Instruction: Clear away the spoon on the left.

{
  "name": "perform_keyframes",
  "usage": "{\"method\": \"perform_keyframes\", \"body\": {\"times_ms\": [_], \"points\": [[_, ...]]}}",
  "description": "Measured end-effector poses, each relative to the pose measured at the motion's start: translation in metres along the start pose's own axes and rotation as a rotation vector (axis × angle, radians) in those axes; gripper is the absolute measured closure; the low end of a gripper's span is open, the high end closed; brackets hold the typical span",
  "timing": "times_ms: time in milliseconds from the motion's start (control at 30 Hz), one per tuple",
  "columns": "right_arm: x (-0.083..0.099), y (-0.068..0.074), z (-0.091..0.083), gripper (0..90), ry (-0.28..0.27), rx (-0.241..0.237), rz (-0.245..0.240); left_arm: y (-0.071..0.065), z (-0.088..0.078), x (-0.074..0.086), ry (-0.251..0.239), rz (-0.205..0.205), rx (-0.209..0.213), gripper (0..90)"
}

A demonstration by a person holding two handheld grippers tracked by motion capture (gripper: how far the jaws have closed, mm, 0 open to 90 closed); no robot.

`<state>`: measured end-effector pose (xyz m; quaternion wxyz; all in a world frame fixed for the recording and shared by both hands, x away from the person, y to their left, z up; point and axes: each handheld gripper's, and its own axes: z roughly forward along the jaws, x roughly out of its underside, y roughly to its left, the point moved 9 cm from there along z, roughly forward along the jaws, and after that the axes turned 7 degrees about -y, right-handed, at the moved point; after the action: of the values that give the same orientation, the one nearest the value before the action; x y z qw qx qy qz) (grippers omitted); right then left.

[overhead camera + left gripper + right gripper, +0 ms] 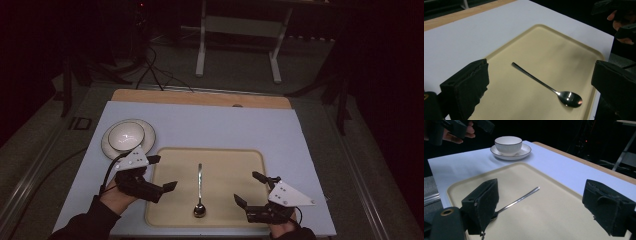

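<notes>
A metal spoon (199,189) lies in the middle of a beige tray (165,210), bowl toward me, handle pointing away. In the left gripper view the spoon (544,85) runs diagonally across the tray (554,47). My left gripper (162,172) hovers open at the tray's left edge with nothing between its jaws. Open as well, my right gripper (250,188) hangs over the tray's right front part. From the right gripper view, the spoon (520,199) lies between the jaws farther off, on the tray (544,212).
A white bowl (126,135) on a saucer (147,134) stands left of the tray, just beyond my left hand; bowl (508,144) and saucer (525,151) also appear far off. The white table mat (225,125) ends at a wooden strip (200,98) at the back.
</notes>
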<state>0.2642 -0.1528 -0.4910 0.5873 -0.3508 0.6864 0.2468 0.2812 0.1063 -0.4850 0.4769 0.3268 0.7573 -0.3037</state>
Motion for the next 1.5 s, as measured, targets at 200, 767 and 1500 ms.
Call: {"method": "perform_keyframes", "body": {"times_ms": [200,767,1500], "points": [[0.001,0.0,0.001,13.8,0.003,-0.006,0.002,-0.002,-0.006,0.012,0.006,0.02,-0.01,4.1],[0.001,0.0,0.001,13.8,0.006,-0.006,0.003,0.022,-0.013,0.048,-0.032,-0.018,-0.101,4.0],[0.004,-0.001,0.001,13.8,0.023,-0.005,0.017,0.028,-0.008,0.059,-0.085,-0.028,-0.132,4.0]]}}
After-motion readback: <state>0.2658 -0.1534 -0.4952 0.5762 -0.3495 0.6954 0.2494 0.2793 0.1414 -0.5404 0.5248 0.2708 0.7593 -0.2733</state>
